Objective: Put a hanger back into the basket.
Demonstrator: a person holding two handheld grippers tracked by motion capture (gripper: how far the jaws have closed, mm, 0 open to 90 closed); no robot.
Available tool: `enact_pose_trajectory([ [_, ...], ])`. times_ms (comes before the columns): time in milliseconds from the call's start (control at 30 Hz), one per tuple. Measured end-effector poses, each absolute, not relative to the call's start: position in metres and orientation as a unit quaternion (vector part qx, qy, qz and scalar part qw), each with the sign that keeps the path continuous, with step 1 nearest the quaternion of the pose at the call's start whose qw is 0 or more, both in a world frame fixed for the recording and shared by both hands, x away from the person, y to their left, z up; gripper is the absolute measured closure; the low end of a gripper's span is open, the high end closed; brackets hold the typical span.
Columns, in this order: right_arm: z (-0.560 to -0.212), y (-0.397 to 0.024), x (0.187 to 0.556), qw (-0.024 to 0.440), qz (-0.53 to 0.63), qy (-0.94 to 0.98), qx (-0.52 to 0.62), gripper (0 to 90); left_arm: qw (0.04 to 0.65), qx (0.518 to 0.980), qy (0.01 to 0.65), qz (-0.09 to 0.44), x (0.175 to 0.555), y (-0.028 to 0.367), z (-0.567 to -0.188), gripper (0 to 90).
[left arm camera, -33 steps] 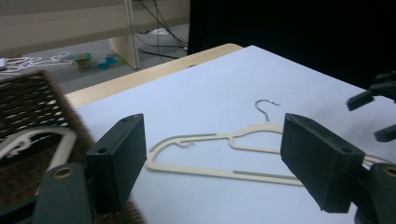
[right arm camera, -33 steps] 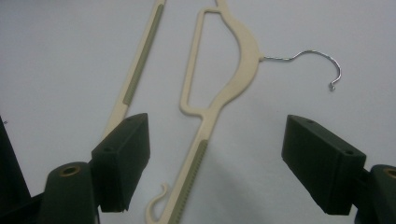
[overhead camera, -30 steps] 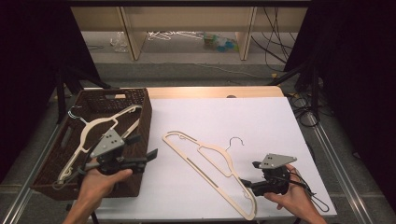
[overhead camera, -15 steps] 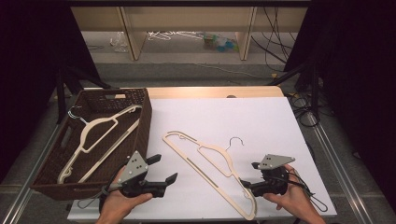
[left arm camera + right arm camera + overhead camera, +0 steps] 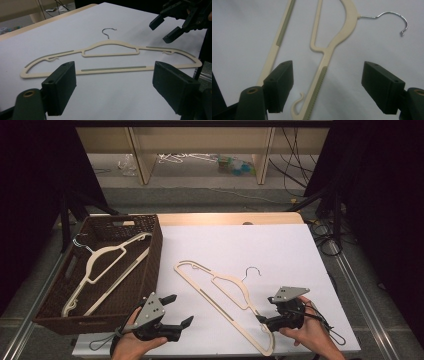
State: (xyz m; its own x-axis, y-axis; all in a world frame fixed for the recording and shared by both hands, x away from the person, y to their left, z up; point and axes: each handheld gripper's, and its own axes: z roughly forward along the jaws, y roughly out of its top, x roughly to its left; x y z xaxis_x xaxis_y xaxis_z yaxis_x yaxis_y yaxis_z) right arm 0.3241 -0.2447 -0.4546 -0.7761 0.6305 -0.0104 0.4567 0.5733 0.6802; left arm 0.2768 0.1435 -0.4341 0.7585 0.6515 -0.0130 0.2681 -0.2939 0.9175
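Both grippers, left (image 5: 177,312) and right (image 5: 265,318), hang spread and empty. Between them the cream hanger (image 5: 222,292) lies flat on the white table (image 5: 280,250). For a clean lift, probably pinch its shoulder bar squarely; the right gripper's contact is hard to judge.

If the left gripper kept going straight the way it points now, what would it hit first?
Probably the cream hanger lying flat on the white table. The left gripper, jaws open, points across the table at the hanger's long bottom bar, with bare tabletop between. The right gripper is farther off, so depth permitting, the hanger comes first.
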Motion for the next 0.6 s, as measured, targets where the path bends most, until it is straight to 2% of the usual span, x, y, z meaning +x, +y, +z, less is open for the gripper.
enact_pose_trajectory([
  [233, -0.458, -0.242, 0.330, 0.114, 0.327, 0.881, 0.324, 31.1, 0.516, 0.783, 0.295, 0.184, 0.278, 0.143, -0.437, 19.0],
  [500, -0.462, -0.233, 0.337, 0.093, 0.281, 0.896, 0.332, 42.0, 0.507, 0.788, 0.297, 0.183, 0.279, 0.144, -0.438, 18.9],
  [600, -0.465, -0.229, 0.339, 0.099, 0.279, 0.895, 0.334, 46.2, 0.510, 0.786, 0.300, 0.180, 0.279, 0.143, -0.439, 18.9],
])
